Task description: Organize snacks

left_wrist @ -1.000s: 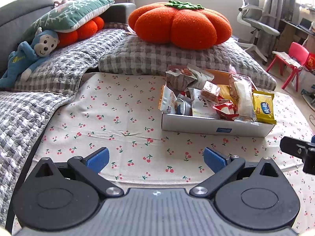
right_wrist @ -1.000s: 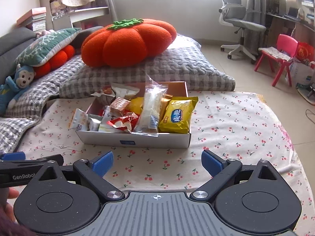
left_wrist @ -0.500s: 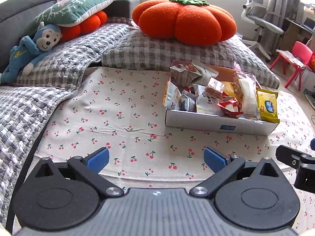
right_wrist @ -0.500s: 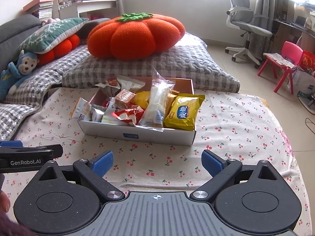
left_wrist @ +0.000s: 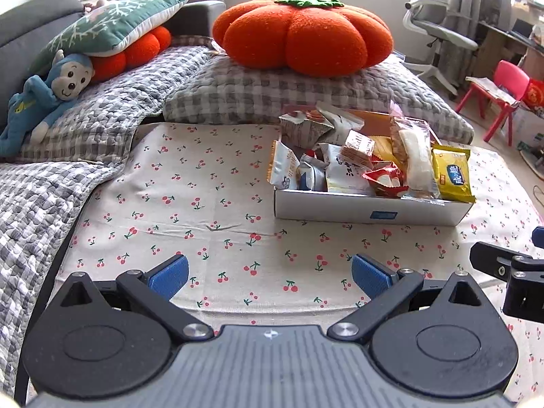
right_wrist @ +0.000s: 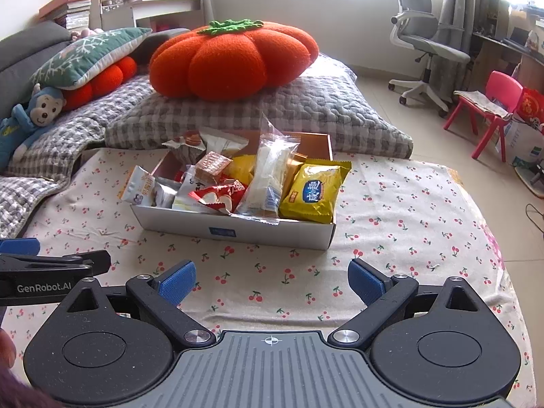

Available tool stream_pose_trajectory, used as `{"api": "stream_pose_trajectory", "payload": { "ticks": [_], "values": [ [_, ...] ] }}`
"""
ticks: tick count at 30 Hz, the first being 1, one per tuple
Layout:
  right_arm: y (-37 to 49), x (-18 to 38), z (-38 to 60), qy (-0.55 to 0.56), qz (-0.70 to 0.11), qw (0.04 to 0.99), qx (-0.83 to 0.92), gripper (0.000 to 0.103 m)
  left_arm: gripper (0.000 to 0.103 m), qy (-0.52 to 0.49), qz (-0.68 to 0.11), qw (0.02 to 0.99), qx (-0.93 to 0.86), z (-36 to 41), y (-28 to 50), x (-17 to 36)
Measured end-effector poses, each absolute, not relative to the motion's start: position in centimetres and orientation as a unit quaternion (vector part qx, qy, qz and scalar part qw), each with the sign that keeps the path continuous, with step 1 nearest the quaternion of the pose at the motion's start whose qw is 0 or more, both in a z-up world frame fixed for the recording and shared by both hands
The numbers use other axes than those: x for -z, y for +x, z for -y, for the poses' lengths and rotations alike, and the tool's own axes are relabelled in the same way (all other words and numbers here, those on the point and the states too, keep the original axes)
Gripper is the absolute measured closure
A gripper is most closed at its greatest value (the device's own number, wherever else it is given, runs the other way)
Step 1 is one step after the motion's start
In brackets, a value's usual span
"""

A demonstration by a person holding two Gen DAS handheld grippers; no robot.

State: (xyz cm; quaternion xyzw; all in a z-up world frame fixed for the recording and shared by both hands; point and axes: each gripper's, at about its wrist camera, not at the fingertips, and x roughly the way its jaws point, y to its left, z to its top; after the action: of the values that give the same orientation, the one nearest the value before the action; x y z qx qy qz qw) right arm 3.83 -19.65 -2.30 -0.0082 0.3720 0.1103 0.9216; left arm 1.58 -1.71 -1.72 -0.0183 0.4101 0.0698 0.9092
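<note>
A shallow white cardboard box (left_wrist: pixel 370 208) (right_wrist: pixel 238 229) sits on the cherry-print cloth, piled with several wrapped snacks. Among them are a yellow packet (left_wrist: pixel 454 178) (right_wrist: pixel 314 188) at the box's right end, a clear long packet (right_wrist: pixel 270 175), a red-and-white packet (right_wrist: pixel 219 197) and a white packet (left_wrist: pixel 284 166) leaning on the left end. My left gripper (left_wrist: pixel 270 277) is open and empty, well short of the box. My right gripper (right_wrist: pixel 272 280) is open and empty, just in front of the box. Each gripper's side shows at the edge of the other's view.
A big orange pumpkin cushion (right_wrist: pixel 231 59) lies on a grey checked pillow (right_wrist: pixel 306 112) behind the box. A blue monkey toy (left_wrist: pixel 44 98) and green cushion (left_wrist: pixel 108 37) are at the far left. An office chair (right_wrist: pixel 428 47) and red child's chair (right_wrist: pixel 493 102) stand on the floor at right.
Both grippers have drawn back and risen slightly, so the box sits a little farther off and lower in both views. Both stay open and empty.
</note>
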Motion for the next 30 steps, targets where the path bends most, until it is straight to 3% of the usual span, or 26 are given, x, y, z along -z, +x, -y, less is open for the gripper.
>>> {"api": "stream_pose_trajectory", "payload": {
  "ticks": [30],
  "values": [
    [3.91,2.53,19.84,-0.013,-0.379,0.919,-0.108,0.005,0.0,-0.022,-0.414,0.908,-0.06,2.15,1.41,1.75]
  ]
}}
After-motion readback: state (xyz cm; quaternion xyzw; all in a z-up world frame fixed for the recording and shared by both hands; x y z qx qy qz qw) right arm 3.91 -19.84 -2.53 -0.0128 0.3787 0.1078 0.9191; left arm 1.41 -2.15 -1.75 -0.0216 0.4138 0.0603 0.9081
